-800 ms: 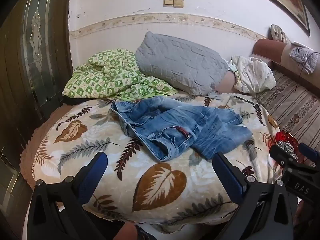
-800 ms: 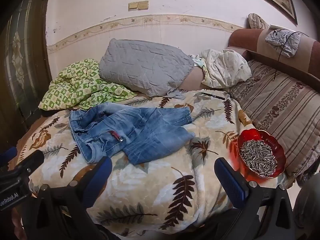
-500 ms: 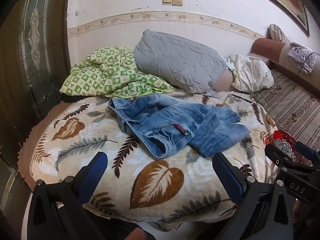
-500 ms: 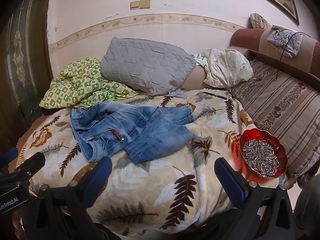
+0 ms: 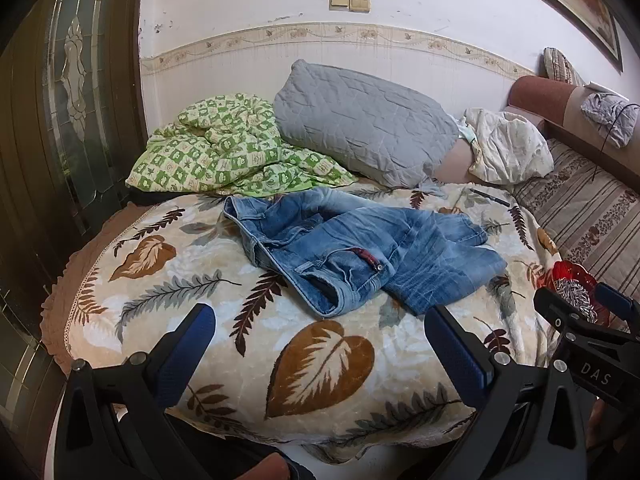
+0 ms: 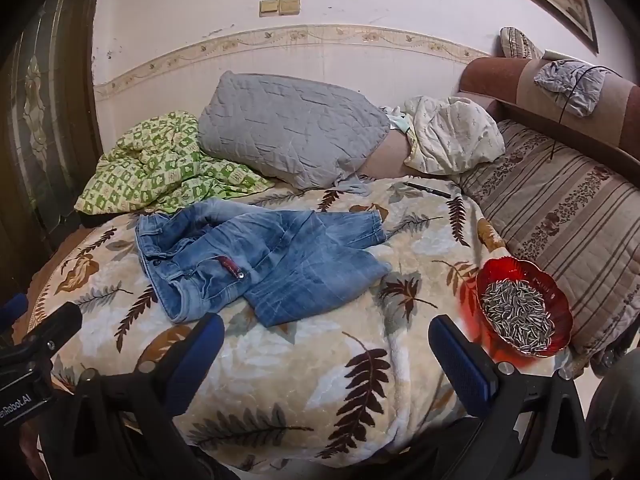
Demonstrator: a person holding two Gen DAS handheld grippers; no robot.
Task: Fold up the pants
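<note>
Lying crumpled and unfolded on the leaf-print blanket (image 5: 320,364), the blue denim pants (image 5: 360,252) are seen just above the middle of both wrist views, with the waistband at about 9 o'clock of the heap and the legs bunched out toward 3 o'clock. The left gripper (image 5: 320,344) is held low at 6 o'clock of its view, its blue-padded jaws spread wide with nothing between them, clear of the denim. The right gripper (image 6: 326,352) is likewise held at 6 o'clock of its view, jaws wide apart and empty, with the nearest denim hem just above its left pad. A red glass bowl (image 6: 560,292) filled with striped seeds is set on the blanket's edge at 3 o'clock of the right view, well apart from the pants. Beyond the pants, at 12 o'clock, a grey quilted pillow (image 5: 364,120) is propped against the wall, and a green checked quilt (image 5: 224,152) is heaped at 10 o'clock. A dark pen (image 6: 430,189) is seen on the blanket near the pillow.
</note>
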